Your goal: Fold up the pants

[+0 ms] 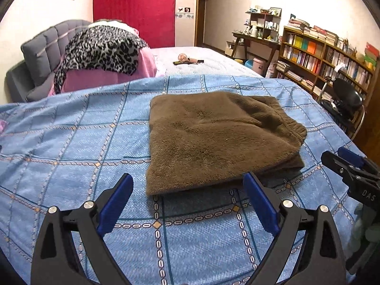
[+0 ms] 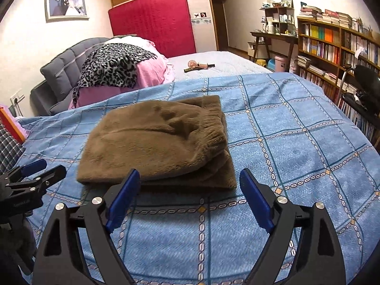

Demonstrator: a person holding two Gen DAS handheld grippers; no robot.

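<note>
The brown fleece pants (image 1: 220, 137) lie folded in a thick square on the blue checked bedspread (image 1: 71, 142). They also show in the right wrist view (image 2: 156, 142), waistband at the right. My left gripper (image 1: 187, 182) is open and empty, just short of the pants' near edge. My right gripper (image 2: 190, 180) is open and empty, also at the near edge, its left finger (image 2: 123, 197) in front of the fold. The right gripper shows at the right edge of the left wrist view (image 1: 351, 168); the left gripper shows at the left edge of the right wrist view (image 2: 33, 178).
A grey headboard (image 1: 42, 52) with a pink quilt and leopard-print cloth (image 1: 102, 49) is at the back left. A small fan (image 1: 187, 59) lies further up the bed. Bookshelves (image 1: 320, 54) and a black chair (image 1: 344, 97) stand to the right.
</note>
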